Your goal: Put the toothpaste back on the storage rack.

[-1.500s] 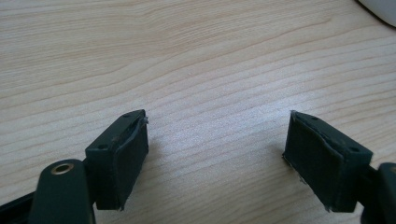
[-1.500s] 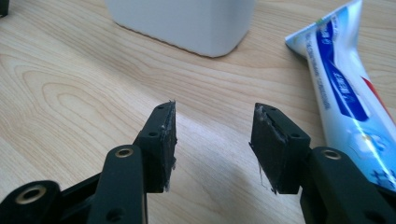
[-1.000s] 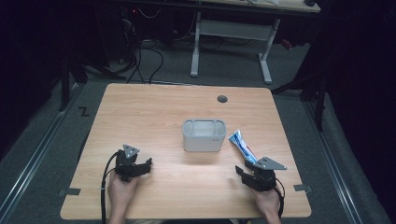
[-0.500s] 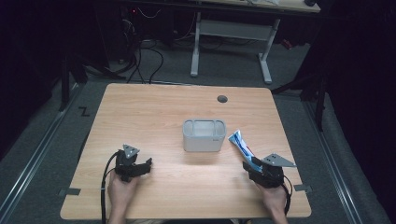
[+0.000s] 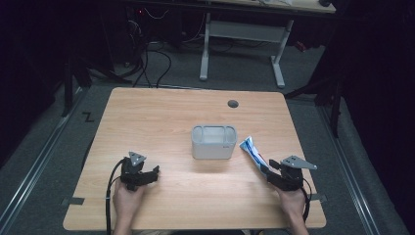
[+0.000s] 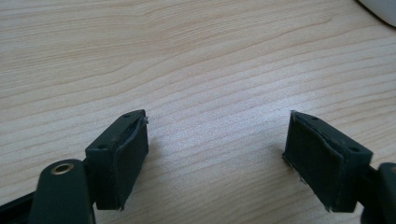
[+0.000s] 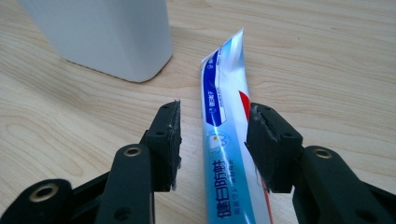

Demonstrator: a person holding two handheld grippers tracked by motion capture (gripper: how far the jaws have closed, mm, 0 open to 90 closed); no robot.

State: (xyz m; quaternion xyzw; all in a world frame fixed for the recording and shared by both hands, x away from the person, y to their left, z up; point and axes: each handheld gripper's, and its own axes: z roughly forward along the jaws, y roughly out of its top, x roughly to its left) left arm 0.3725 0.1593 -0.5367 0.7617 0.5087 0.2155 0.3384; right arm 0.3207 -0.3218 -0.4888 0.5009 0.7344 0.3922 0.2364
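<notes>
A blue and white toothpaste tube (image 5: 251, 150) lies flat on the wooden table (image 5: 161, 122), just right of a pale grey open-top container (image 5: 214, 143). My right gripper (image 5: 269, 172) is at the tube's near end. In the right gripper view the tube (image 7: 223, 140) runs between the jaws of that gripper (image 7: 215, 110), which have just been closing. A gap still shows at the left pad (image 7: 173, 140), so the gripper is open. My left gripper (image 5: 153, 172) rests at the front left with its jaws wide apart (image 6: 217, 119) over bare wood.
The container (image 7: 107, 37) stands close to the left of the tube's far end. A round cable hole (image 5: 233, 104) sits near the table's far edge. A white-legged desk (image 5: 242, 29) and floor cables (image 5: 147, 54) lie beyond the table.
My right gripper has shifted right and slightly away from me, so its jaws now straddle the tube's near end, and they stand narrower. The left gripper has not moved.
</notes>
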